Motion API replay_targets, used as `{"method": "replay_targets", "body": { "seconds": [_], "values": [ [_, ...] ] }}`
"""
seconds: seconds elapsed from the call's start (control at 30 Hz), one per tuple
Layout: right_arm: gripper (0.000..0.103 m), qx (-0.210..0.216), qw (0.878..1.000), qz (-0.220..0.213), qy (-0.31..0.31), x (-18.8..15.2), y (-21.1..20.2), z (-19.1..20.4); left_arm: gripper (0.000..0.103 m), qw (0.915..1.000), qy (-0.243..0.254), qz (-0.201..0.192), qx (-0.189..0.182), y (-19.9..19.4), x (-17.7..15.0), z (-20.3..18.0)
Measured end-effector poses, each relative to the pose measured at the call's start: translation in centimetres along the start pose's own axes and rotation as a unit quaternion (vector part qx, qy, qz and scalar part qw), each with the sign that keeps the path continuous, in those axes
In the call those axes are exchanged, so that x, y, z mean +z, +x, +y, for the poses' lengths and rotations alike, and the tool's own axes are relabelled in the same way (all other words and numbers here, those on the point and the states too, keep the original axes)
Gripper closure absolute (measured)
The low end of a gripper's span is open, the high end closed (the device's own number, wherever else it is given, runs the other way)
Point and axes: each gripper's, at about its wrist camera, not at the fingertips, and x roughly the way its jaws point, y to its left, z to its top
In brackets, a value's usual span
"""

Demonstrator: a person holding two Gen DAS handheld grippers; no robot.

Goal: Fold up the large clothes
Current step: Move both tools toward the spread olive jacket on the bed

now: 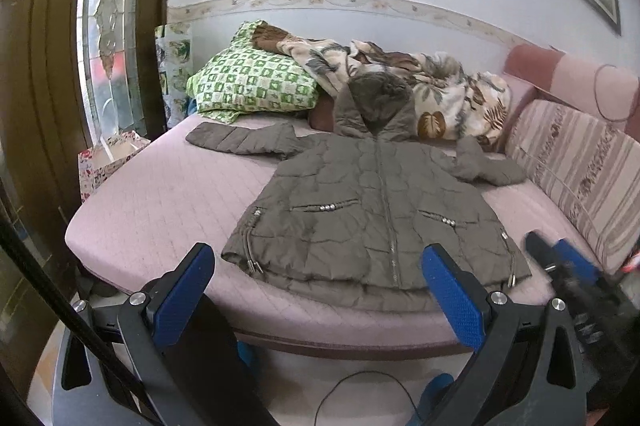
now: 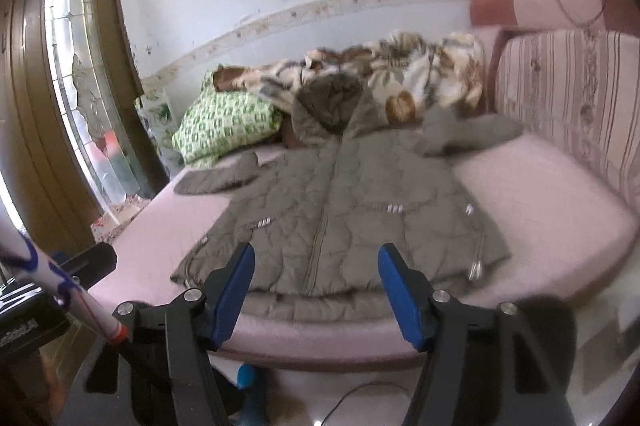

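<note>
A grey-brown quilted hooded jacket (image 1: 360, 202) lies flat, front up and zipped, on the pink sofa bed (image 1: 160, 202), sleeves spread, hood toward the wall. My left gripper (image 1: 316, 266) is open and empty, held off the near edge before the jacket's hem. In the right wrist view the jacket (image 2: 340, 202) fills the middle. My right gripper (image 2: 316, 266) is open and empty just before the hem; it also shows blurred at the left wrist view's right edge (image 1: 560, 262).
A green checked pillow (image 1: 252, 82) and a leaf-print blanket (image 1: 420, 86) are piled behind the hood. A striped backrest (image 1: 576, 170) lines the right side. A glass door (image 1: 108, 26) stands left. A cable (image 1: 360, 386) lies on the floor.
</note>
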Motion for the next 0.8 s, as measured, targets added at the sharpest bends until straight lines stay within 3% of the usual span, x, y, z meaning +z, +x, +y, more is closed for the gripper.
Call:
{"method": "replay_targets", "body": {
  "seconds": [0.13,0.33,0.53,0.63,0.8],
  "values": [
    [0.034,0.026,0.999,-0.036,0.016,2.5,-1.2,-0.5,0.0,0.9994,-0.032,0.012,-0.001,1.5,0.9,1.4],
    [0.034,0.108,0.99,-0.072,0.052,6.2,-2.3,-0.5,0.0,0.9983,-0.055,-0.017,0.011,1.6,2.3,3.2],
    [0.034,0.103,0.989,-0.091,0.054,9.7,-3.1,0.2,0.0,0.9965,-0.061,-0.048,0.032,1.9,3.9,4.1],
    [0.027,0.094,0.99,-0.081,0.06,10.8,-2.5,0.3,0.0,0.9957,-0.058,-0.056,0.045,2.4,4.4,4.5],
    [0.025,0.064,0.995,-0.049,0.06,11.2,0.1,-0.1,0.0,0.9958,-0.038,-0.042,0.072,4.7,5.1,4.9]
  ]
}}
